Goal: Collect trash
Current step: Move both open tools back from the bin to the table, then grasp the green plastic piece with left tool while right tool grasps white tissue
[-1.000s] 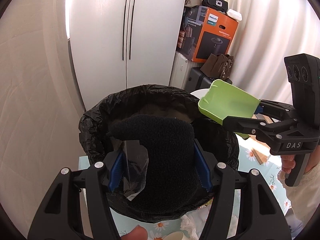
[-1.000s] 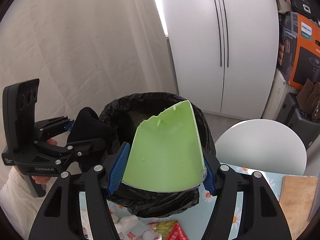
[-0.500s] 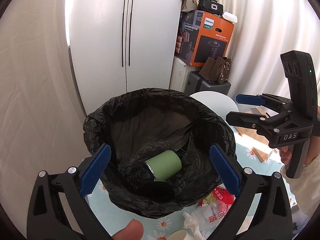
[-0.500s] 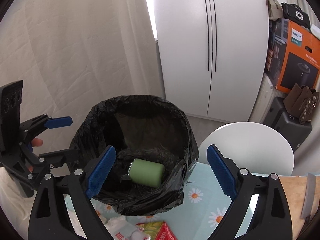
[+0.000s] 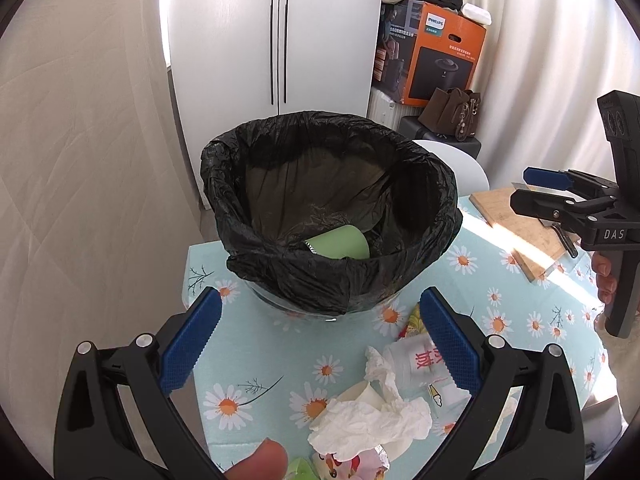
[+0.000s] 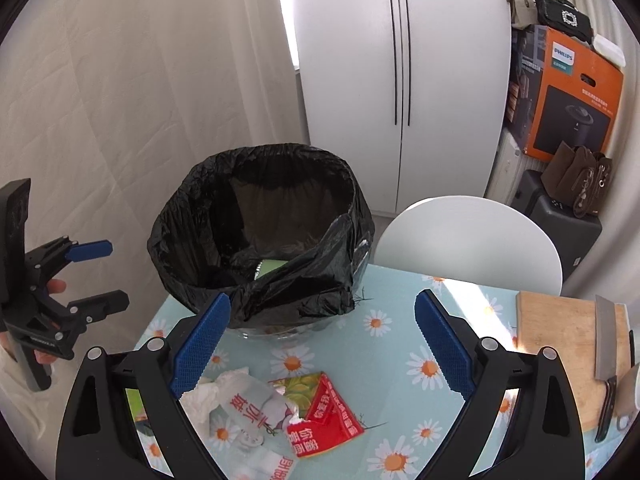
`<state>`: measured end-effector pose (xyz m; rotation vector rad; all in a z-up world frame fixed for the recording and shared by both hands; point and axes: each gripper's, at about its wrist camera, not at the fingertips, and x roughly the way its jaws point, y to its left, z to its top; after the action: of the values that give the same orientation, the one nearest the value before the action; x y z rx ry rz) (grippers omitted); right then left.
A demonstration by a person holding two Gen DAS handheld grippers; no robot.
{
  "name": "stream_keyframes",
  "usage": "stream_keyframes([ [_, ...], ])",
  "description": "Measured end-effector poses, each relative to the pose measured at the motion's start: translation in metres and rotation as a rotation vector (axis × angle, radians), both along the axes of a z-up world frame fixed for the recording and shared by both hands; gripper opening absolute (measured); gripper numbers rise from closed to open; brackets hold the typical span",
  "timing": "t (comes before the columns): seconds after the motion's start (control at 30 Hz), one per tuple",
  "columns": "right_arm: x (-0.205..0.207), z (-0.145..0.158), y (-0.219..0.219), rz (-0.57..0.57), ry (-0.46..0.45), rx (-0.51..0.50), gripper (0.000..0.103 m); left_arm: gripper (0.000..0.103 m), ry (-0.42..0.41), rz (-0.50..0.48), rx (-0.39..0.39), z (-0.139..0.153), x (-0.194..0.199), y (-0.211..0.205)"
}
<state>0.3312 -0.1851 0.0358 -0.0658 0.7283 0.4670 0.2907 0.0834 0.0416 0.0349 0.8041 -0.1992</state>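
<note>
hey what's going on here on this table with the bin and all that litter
A person is clearing trash with a gripping tool in each hand. The left tool and right tool have just been opening, and nothing is between their jaws. A green cup lies inside the black-lined bin. On the daisy tablecloth, crumpled tissue and a red wrapper are not yet collected.

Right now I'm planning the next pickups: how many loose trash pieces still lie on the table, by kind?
Crumpled white tissue: 1
Red snack wrapper: 1
Clear plastic bag with red print: 1
Total: 3
</note>
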Motion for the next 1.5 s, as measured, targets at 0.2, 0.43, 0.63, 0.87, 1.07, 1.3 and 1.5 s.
stream_keyframes([
  [0.2,-0.031,-0.017,-0.012,-0.014,0.022,-0.027,0.089,0.097,0.029,0.027,0.000,-0.013,-0.029,0.001],
  [0.43,-0.059,-0.042,-0.025,-0.029,0.058,-0.053,0.091,0.097,0.081,0.041,0.013,-0.035,-0.054,-0.005],
  [0.63,-0.076,-0.070,-0.034,-0.029,0.108,-0.079,0.091,0.097,0.127,0.060,0.008,-0.058,-0.071,-0.007],
  [0.87,-0.089,-0.103,-0.047,-0.034,0.178,-0.103,0.091,0.097,0.186,0.058,0.030,-0.084,-0.085,-0.012],
  [1.07,-0.097,-0.123,-0.056,-0.041,0.212,-0.126,0.091,0.097,0.204,0.051,0.050,-0.097,-0.095,-0.017],
  [1.3,-0.108,-0.140,-0.059,-0.032,0.254,-0.125,0.091,0.097,0.243,0.072,0.045,-0.115,-0.100,-0.018],
  [1.5,-0.117,-0.156,-0.053,-0.005,0.295,-0.121,0.091,0.097,0.266,0.047,0.052,-0.123,-0.108,-0.023],
])
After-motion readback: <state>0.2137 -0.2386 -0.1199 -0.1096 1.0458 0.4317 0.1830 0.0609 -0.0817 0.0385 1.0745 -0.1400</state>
